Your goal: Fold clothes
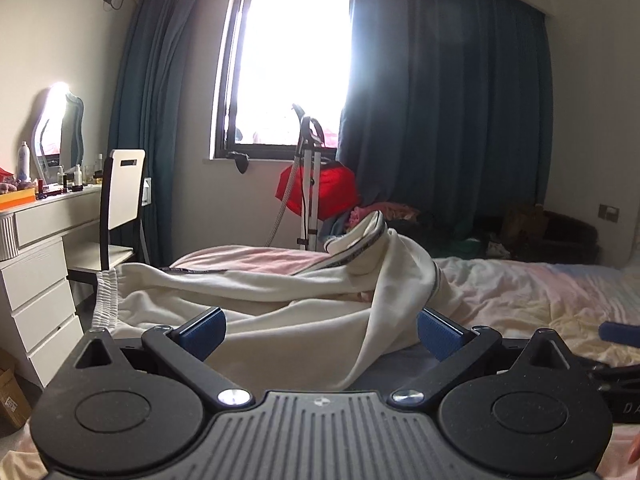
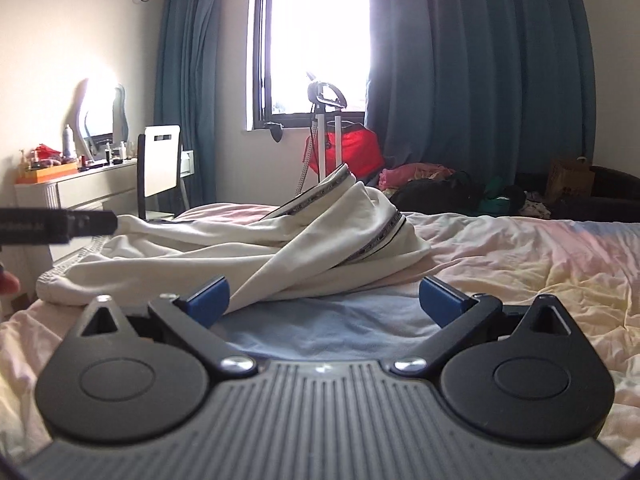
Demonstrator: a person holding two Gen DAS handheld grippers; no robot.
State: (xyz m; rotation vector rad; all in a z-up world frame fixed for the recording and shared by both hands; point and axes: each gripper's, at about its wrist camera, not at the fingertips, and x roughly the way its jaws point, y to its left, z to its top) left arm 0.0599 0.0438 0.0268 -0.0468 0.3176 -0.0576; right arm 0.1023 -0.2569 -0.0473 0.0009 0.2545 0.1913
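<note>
While both the left gripper (image 1: 320, 334) and right gripper (image 2: 324, 300) gape empty, each should pinch the crumpled cream trousers (image 2: 248, 244) at the near hem, spreading them flat on the bed (image 2: 520, 256).

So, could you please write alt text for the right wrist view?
An open right gripper hovers low over a bed, facing crumpled cream trousers with a patterned side stripe. Behind are a bright window, blue curtains and a white dressing table.
</note>
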